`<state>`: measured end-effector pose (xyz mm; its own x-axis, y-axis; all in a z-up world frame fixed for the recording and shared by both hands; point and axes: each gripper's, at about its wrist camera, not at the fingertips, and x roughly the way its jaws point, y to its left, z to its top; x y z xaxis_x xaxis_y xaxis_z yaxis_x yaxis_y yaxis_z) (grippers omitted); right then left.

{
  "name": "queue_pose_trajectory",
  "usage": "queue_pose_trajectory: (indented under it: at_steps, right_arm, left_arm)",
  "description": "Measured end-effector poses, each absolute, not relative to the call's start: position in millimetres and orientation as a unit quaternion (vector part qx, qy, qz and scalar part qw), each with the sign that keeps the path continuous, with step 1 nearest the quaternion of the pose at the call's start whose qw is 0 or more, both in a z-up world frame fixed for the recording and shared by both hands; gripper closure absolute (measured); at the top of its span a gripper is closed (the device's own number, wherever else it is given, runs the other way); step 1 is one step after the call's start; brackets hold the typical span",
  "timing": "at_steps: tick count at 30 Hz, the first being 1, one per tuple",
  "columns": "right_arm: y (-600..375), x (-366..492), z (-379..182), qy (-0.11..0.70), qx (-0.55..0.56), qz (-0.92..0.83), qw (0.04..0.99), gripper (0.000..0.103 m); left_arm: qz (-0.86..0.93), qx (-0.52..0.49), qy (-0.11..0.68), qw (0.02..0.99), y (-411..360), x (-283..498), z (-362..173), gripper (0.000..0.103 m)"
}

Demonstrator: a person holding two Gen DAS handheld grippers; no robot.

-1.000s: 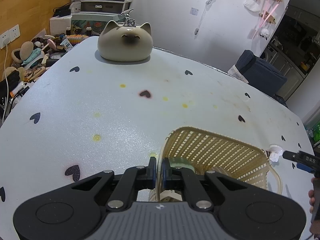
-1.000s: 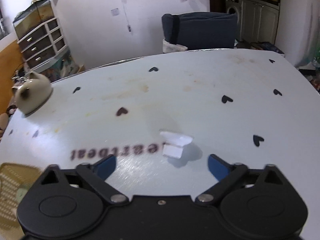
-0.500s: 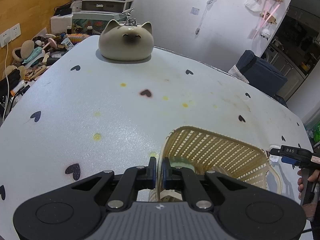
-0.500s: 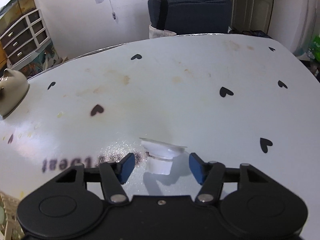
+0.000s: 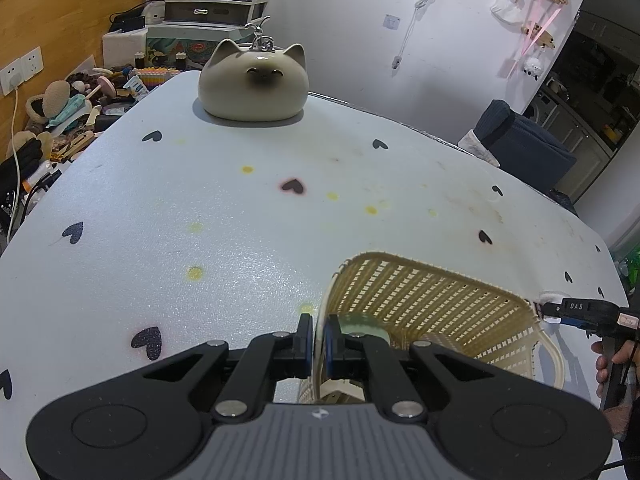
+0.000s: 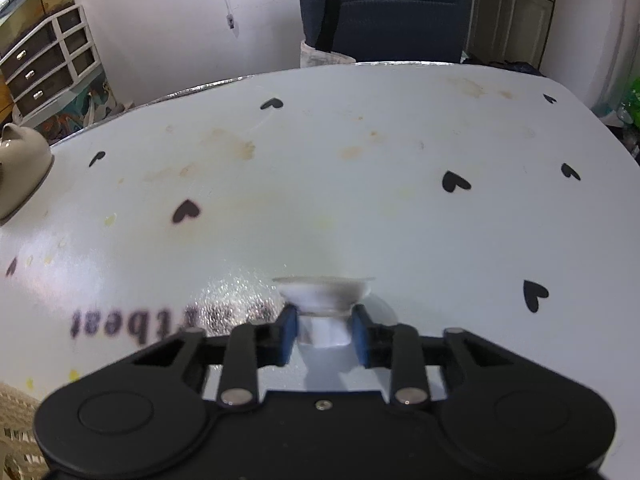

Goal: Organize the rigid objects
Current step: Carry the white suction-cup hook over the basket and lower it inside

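On the heart-print tabletop (image 6: 360, 208), the right gripper (image 6: 325, 334), its jaws just closing, pinches the narrow neck of a small, light, stiff-looking white plastic cup (image 6: 324, 300), while the left gripper (image 5: 316, 340) clamps the wicker basket's (image 5: 432, 304) rim.

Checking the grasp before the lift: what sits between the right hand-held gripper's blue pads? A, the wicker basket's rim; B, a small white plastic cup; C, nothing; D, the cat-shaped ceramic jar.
B: the right hand-held gripper has its blue pads against the small white plastic cup on the table.
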<state>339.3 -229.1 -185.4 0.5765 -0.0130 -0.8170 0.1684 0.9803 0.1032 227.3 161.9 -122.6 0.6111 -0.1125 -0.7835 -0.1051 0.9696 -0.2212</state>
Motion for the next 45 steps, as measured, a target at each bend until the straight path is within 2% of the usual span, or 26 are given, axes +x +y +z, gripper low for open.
queue_pose_trajectory:
  at_steps: [12, 34, 45]
  right_arm:
    - [-226.9, 317.9, -173.8, 0.449, 0.098, -0.03, 0.887, 0.073]
    - [-163.7, 242.0, -71.0, 0.404, 0.219, 0.096, 0.883, 0.073]
    - [-80.0, 247.9, -76.3, 0.489, 0.107, 0.203, 0.842, 0.073]
  left_arm:
    - [-0.002, -0.121, 0.442, 0.889, 161.7, 227.5, -122.1, 0.097]
    - [-0.042, -0.112, 0.446, 0.887, 167.6, 234.3, -126.8, 0.097]
    - [-0.075, -0.104, 0.446, 0.886, 171.9, 239.0, -127.1, 0.097]
